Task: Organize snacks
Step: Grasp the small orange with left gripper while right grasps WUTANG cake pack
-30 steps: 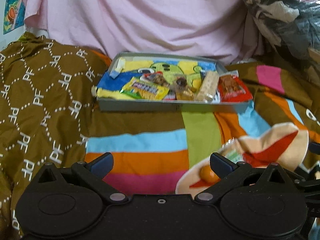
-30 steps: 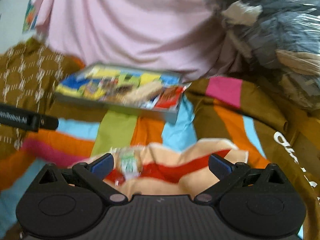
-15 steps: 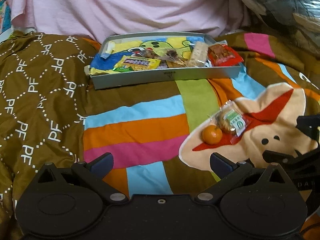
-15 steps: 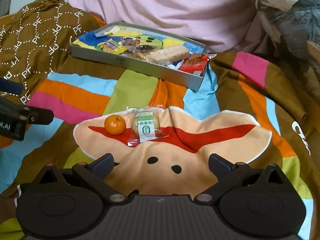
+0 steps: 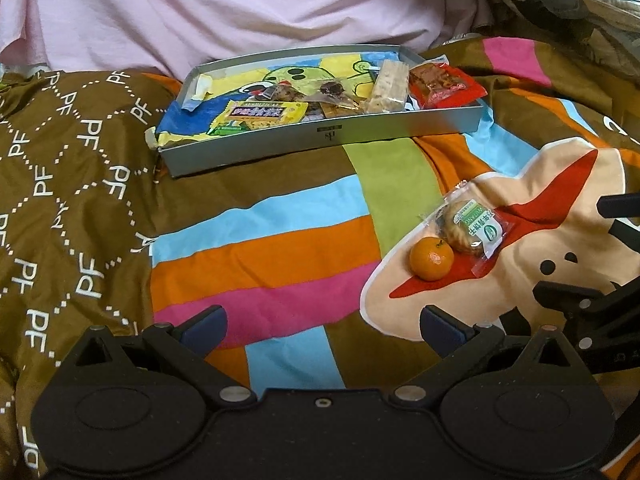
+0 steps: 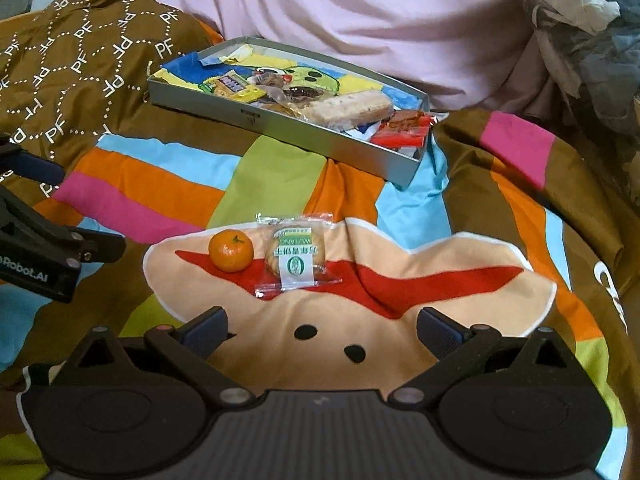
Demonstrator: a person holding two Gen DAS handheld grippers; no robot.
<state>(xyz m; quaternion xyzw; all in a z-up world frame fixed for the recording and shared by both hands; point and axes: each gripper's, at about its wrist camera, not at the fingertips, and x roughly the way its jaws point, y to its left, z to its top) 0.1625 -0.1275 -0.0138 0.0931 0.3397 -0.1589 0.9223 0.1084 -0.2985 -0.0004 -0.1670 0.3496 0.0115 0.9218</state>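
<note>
Hiding part of the tray floor — overlapping snack packets.

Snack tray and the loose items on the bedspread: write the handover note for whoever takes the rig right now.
Left hand-held gripper: open, empty, above the bedspread.
Right hand-held gripper: open, empty, facing the loose items.
Grey tray: already holds several wrapped snacks.
Outside the tray: mandarin and wrapped biscuit, side by side on the bedspread.
Left to do: move both into the tray.
</note>
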